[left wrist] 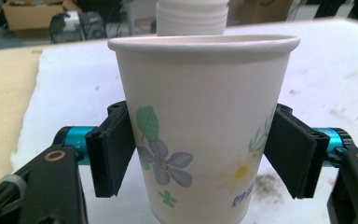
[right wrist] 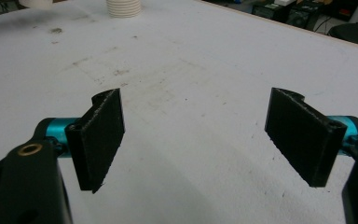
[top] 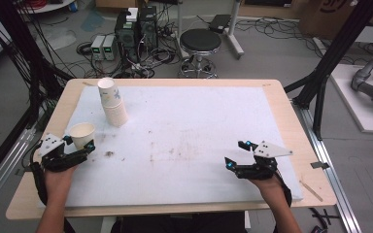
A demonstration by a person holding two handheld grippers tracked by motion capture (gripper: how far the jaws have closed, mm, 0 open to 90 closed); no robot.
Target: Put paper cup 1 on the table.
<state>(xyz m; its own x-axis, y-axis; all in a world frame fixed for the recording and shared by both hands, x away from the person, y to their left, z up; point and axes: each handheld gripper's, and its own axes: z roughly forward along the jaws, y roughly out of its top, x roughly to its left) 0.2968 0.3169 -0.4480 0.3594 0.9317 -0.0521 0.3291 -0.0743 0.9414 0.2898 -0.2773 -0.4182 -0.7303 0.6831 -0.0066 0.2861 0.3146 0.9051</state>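
Note:
A white paper cup (left wrist: pixel 200 93) printed with flowers stands upright between the jaws of my left gripper (left wrist: pixel 200 154), and both black pads press on its sides. In the high view this cup (top: pixel 81 132) sits at the left edge of the white mat, with the left gripper (top: pixel 80 143) shut on it. A tilted stack of matching paper cups (top: pixel 112 103) stands just behind it, and the stack (left wrist: pixel 191 18) rises beyond the held cup's rim. My right gripper (top: pixel 235 154) rests low at the mat's right front, and its jaws (right wrist: pixel 198 135) are open with nothing between them.
The white mat (top: pixel 189 121) covers a wooden table (top: pixel 291 121) and carries brown stains (top: pixel 109 154) near the held cup. Beyond the table's far edge are a black stool (top: pixel 200 41), computer cases (top: pixel 136 29) and loose cables on the floor.

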